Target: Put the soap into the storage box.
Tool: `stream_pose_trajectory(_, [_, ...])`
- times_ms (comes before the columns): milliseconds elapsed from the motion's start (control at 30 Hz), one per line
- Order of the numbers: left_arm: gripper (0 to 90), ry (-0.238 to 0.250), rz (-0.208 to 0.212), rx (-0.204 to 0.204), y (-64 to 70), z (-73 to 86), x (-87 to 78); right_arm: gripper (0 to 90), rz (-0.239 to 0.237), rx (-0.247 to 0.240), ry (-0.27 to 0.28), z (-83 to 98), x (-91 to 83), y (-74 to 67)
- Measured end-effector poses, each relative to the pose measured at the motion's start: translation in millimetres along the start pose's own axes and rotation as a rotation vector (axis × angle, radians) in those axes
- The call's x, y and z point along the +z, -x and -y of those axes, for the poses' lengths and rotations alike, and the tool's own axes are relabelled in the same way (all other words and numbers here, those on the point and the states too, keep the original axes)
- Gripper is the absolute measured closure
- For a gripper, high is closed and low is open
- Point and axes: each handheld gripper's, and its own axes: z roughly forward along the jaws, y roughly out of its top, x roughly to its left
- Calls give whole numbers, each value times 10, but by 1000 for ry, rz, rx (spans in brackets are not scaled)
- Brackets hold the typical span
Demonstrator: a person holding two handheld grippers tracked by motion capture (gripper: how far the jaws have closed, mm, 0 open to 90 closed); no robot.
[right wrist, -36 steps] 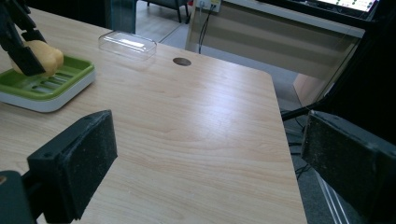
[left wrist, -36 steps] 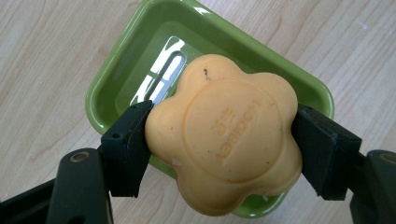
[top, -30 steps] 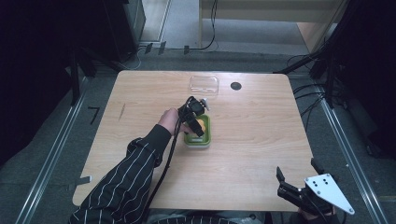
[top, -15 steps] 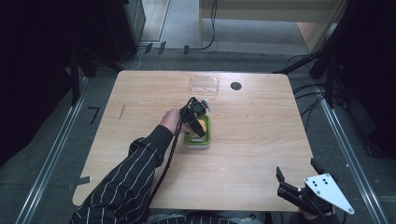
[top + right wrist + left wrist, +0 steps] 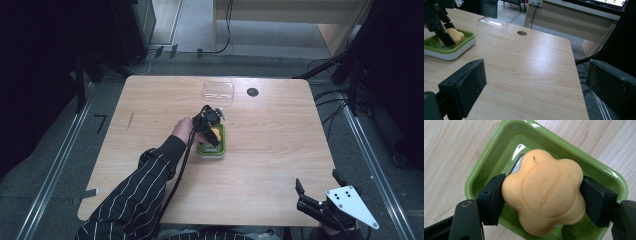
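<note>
An orange flower-shaped soap bar [image 5: 544, 192] is pinched between the two black pads of my left gripper [image 5: 544, 197], which is shut on it. The soap hangs low inside a green soap dish [image 5: 486, 165]; I cannot tell whether it touches the dish's bottom. In the high view the left gripper [image 5: 212, 134] holds the soap [image 5: 216, 133] over the dish [image 5: 212, 153] at the table's middle. My right gripper [image 5: 319, 182] stands open at the table's front right corner, nothing between its pads [image 5: 466, 82]. From there the soap [image 5: 454, 35] and dish [image 5: 454, 51] lie far left.
A clear plastic lid [image 5: 218, 90] lies at the back of the table, with a round black hole [image 5: 252, 92] to its right. The lid [image 5: 492, 23] and hole [image 5: 522, 33] are beyond the dish in the right gripper view. Metal rails run along both sides of the table.
</note>
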Motion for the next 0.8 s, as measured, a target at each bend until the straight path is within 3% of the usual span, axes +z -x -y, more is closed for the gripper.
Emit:
stream_pose_trajectory(600, [265, -37, 0, -17, 12, 12, 47, 38, 0, 0, 2, -1, 0, 0])
stream_pose_trajectory(800, [215, -36, -9, -19, 23, 5, 25, 38, 0, 1, 1, -2, 1, -2])
